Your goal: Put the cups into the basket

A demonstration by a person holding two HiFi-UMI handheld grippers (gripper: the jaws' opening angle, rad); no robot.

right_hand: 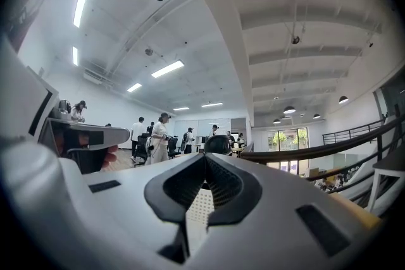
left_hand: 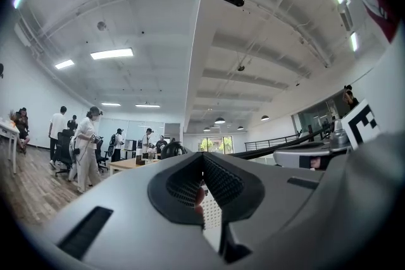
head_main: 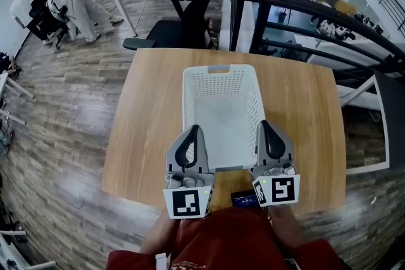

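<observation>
Cups appear in no view; the basket (head_main: 188, 98) stands empty mid-table (head_main: 149, 117). At its near end the left tool (head_main: 193, 131) and right tool (head_main: 265, 126) hover, both pressed together and holding nothing. Likely risk: reaching past it could nudge the light basket.

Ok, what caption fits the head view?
Shut left gripper and shut right gripper beside an empty white basket on a table.
</observation>
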